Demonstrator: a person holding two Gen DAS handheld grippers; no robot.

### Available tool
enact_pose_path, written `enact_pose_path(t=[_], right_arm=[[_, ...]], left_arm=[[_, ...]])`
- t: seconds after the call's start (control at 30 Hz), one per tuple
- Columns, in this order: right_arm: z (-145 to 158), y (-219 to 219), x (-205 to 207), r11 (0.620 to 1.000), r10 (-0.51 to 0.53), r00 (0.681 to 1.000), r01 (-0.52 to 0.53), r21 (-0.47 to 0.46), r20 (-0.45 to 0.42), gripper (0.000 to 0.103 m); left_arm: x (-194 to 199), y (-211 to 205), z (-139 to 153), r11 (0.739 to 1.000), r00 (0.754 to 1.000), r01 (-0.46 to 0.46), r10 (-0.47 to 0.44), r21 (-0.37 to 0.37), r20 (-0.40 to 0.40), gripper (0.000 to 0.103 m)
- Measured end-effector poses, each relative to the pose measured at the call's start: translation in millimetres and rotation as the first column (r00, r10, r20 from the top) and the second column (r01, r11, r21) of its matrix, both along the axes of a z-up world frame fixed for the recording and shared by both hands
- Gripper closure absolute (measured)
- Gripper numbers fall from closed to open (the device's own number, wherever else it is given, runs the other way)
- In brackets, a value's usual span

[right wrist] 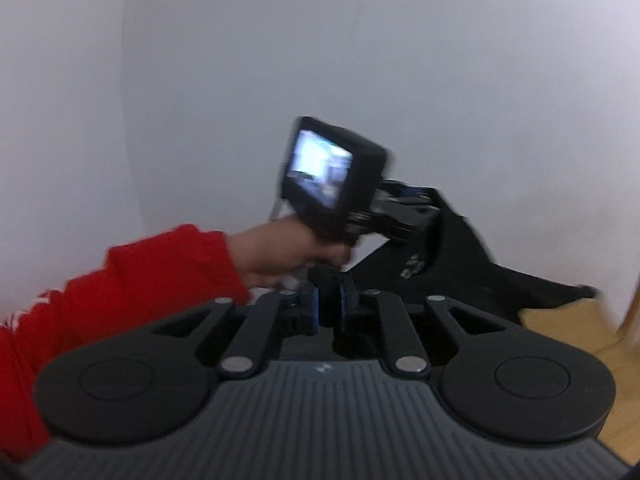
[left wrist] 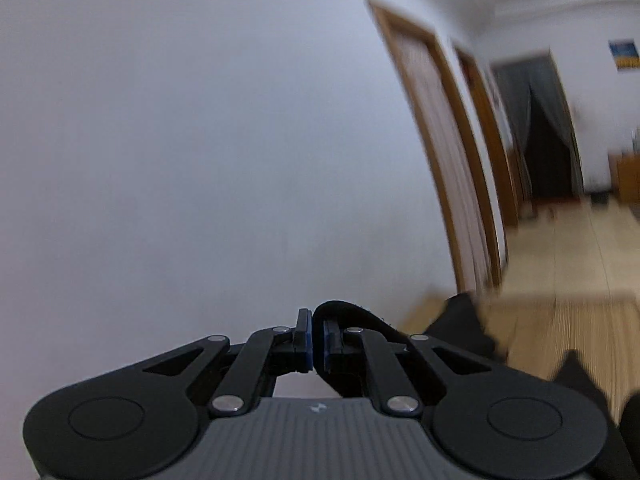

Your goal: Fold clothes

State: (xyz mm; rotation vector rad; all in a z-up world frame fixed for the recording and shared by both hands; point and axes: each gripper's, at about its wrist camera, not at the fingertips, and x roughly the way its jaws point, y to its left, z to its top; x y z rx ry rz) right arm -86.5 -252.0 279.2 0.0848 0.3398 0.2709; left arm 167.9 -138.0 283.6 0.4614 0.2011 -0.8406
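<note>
Left gripper [left wrist: 317, 340]: pads clamped on a black garment [left wrist: 460, 332], whose edge loops over the right finger and hangs away to its right. Right gripper [right wrist: 329, 304]: pads clamped on the same garment, which stretches ahead and rightward to the left gripper, held by a hand [right wrist: 288, 252] in a red sleeve [right wrist: 140, 280].

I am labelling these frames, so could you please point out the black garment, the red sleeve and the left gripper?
black garment [right wrist: 460, 264], right wrist view, on its hanging middle.
red sleeve [right wrist: 160, 276], right wrist view, on the forearm.
left gripper [left wrist: 318, 338], left wrist view, between its fingers.
</note>
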Motion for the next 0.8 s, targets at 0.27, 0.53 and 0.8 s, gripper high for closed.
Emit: enact_pose_path(t=[0.27,0.53,0.8], right_arm=[[-115,141,105,0.941,0.337,0.916,-0.317,0.122,-0.219,0.002],[-184,102,151,0.935,0.333,0.931,-0.347,-0.079,-0.146,0.0],[-386,74,274,0.667,0.321,0.852,-0.513,-0.54,-0.413,0.024]], left_arm=[[114,176,-159,0.901,0.953,-0.169,0.253,0.4,-0.167,0.027],[99,342,-254,0.69,0.784,-0.488,0.615,0.535,-0.078,0.02],[56,296,-297,0.486,0.722,-0.657,0.626,0.577,0.294,0.014]])
